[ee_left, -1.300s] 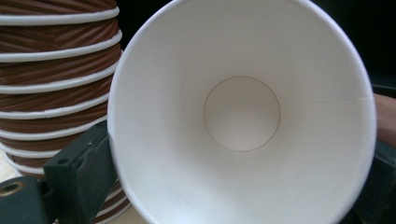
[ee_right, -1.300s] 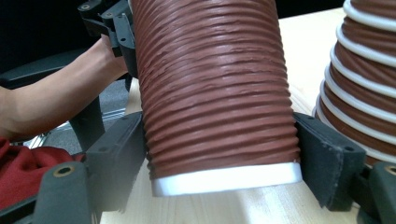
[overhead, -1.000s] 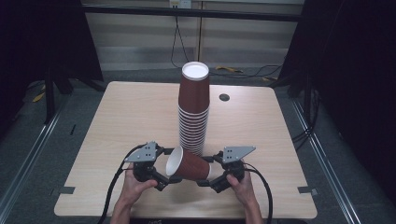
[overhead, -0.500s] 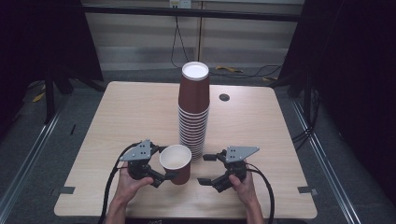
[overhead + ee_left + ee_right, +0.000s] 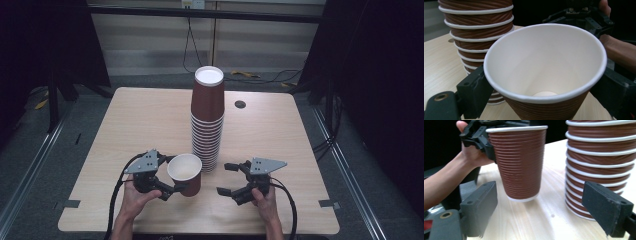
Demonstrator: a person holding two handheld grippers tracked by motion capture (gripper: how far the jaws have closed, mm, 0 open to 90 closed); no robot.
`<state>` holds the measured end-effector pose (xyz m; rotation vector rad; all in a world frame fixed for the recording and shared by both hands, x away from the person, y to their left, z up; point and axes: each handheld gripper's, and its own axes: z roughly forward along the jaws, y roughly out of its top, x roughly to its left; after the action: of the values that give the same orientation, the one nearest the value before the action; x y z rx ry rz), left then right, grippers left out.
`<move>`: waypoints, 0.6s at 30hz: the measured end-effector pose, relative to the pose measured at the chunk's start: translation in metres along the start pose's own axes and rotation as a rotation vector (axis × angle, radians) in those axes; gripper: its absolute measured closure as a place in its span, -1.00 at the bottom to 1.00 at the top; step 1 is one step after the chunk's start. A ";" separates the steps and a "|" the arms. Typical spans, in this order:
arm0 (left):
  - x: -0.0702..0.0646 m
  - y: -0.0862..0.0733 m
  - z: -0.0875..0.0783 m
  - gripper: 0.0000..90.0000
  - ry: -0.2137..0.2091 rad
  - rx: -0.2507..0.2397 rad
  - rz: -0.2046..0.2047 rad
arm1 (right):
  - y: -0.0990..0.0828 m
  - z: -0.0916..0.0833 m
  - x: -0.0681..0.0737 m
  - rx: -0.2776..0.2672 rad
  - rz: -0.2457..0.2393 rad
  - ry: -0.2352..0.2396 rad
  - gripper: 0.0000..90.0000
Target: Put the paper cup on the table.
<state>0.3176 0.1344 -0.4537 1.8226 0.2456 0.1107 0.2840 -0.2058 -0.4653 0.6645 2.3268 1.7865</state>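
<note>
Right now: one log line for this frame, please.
left gripper: shut on single cup, upright, mouth up, lifted off table | right gripper: open, empty, beside cup stack | stack: upside down, standing

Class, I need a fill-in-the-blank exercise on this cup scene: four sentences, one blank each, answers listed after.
1. The single cup is held by the ____ gripper.
2. The held cup's open mouth faces ____.
3. The right gripper has its jaws ____, gripping nothing.
4. The tall stack of cups stands on the table upside ____.

Missing words: left; up; open; down
</note>
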 end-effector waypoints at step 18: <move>0.011 -0.005 -0.028 -0.75 0.095 -0.026 -0.033 | -0.009 -0.015 -0.003 -0.070 0.046 -0.218 -0.71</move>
<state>0.3219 0.1641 -0.4522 1.7893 0.3397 0.1769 0.2784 -0.2221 -0.4701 0.8611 2.1145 1.7090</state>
